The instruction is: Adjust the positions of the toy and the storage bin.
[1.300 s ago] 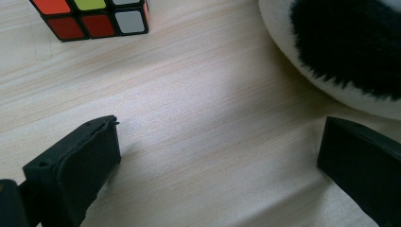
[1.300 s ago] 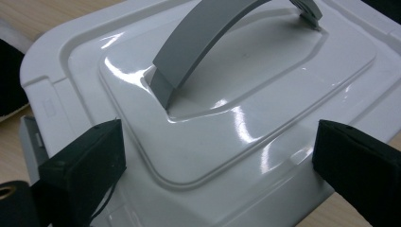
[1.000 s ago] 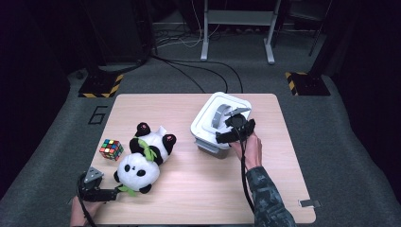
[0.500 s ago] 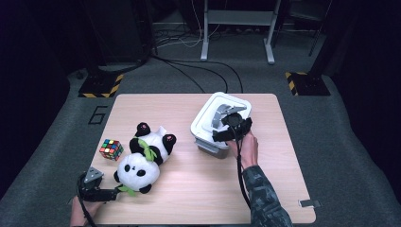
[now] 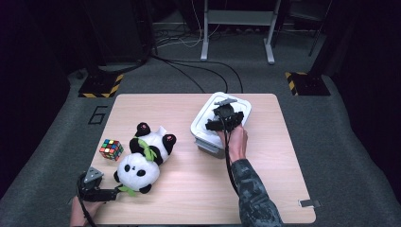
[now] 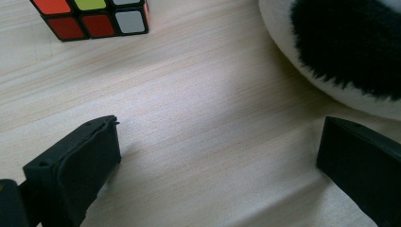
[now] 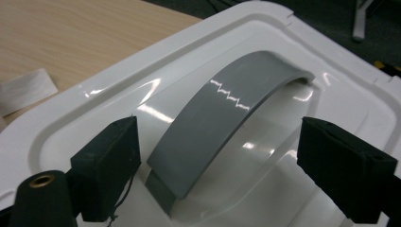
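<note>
Fingers [image 7: 350,175] of the right gripper [image 5: 226,117], just narrowed yet clear of the grey handle [image 7: 222,123] between them, are now poised over the white box [image 5: 202,130] at the tabletop's [image 5: 283,189] far right, so a lift seems next; the left gripper [image 5: 113,193] is held wide open on nothing beside the panda [image 5: 142,163].

The middle of the surface [image 5: 189,189] lies bare between the panda [image 5: 144,158] and the white box [image 5: 208,127], an open lane running from 6 o'clock up to 12 o'clock. At 9 o'clock the panda and the cube [image 5: 111,149] crowd the left half, with a narrow strip of bare wood between them. The left gripper [image 5: 101,193] sits low at 7 o'clock, the panda's fur close on one side of it. At 1 o'clock the box blocks passage; its grey handle [image 7: 222,123] arches between the jaws of the right gripper [image 7: 217,165], untouched. The right edge at 3 o'clock is open.
</note>
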Tool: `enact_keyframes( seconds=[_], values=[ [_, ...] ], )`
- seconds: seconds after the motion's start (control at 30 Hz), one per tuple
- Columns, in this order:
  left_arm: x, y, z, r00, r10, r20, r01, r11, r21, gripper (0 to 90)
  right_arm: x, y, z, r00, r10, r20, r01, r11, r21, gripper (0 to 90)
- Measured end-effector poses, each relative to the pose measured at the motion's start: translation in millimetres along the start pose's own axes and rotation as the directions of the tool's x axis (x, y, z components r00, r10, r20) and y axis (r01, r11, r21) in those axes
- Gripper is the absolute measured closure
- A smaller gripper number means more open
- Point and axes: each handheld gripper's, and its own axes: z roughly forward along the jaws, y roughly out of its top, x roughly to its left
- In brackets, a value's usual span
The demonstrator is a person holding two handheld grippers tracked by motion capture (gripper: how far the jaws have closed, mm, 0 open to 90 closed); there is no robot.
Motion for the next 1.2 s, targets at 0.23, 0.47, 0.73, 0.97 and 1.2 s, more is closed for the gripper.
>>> enact_keyframes(
  seconds=[0.23,0.47,0.73,0.97,1.2],
  values=[
    [0.0,0.0,0.0,1.0000,0.000,0.000,0.000,1.0000,0.000,0.1,3.1,5.3,5.3,0.9996,0.003,0.029,-0.003,1.000,0.002,29.2],
    [0.1,0.0,-0.1,1.0000,0.000,0.001,0.000,1.0000,0.000,0.0,7.8,5.0,1.9,0.9999,-0.003,-0.010,0.003,1.000,0.005,47.3],
    [0.0,-0.1,-0.1,1.0000,0.000,0.000,0.000,1.0000,0.000,0.0,-5.5,-0.2,-3.3,0.9958,0.018,-0.090,-0.016,1.000,0.021,53.2],
    [0.2,-0.1,-0.2,1.0000,-0.001,0.001,0.001,1.0000,0.000,0.2,-19.4,-9.1,-10.8,0.9844,0.035,-0.172,-0.030,0.999,0.027,58.6],
    [0.2,0.0,-0.2,1.0000,-0.001,0.001,0.001,1.0000,0.000,0.2,-28.2,-15.4,-18.0,0.9730,0.017,-0.230,-0.007,0.999,0.042,60.8]
  ],
)
